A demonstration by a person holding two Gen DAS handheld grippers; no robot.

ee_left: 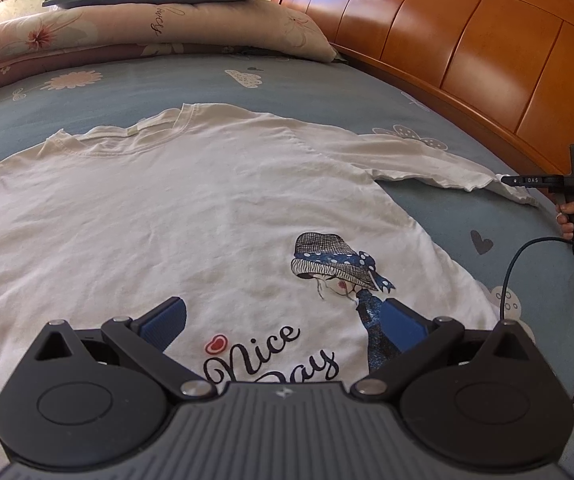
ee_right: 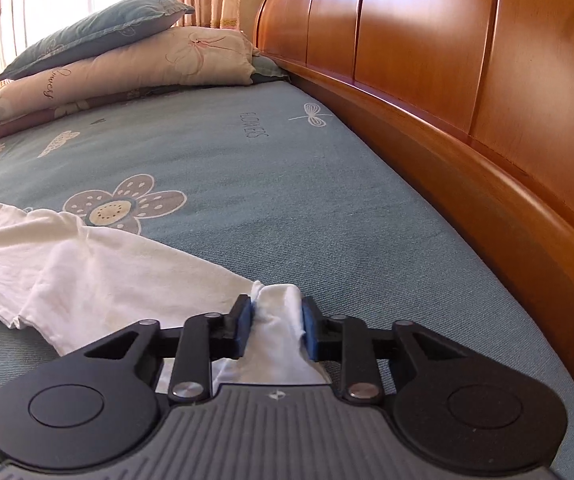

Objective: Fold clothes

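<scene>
My right tool (ee_right: 277, 322) lies low on the bed (ee_right: 327, 208), clamped on the T-shirt (ee_left: 167, 208) sleeve; my left tool (ee_left: 283, 322) hovers over the shirt, fingers apart.

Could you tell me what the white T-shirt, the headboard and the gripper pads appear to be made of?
White T-shirt: soft knit, probably cotton; matte, it creases and drapes limply. Headboard: wood or wood veneer, glossy varnish; visible grain and window reflections. Left gripper pads: blue, ribbed, likely rubber or soft plastic.
</scene>
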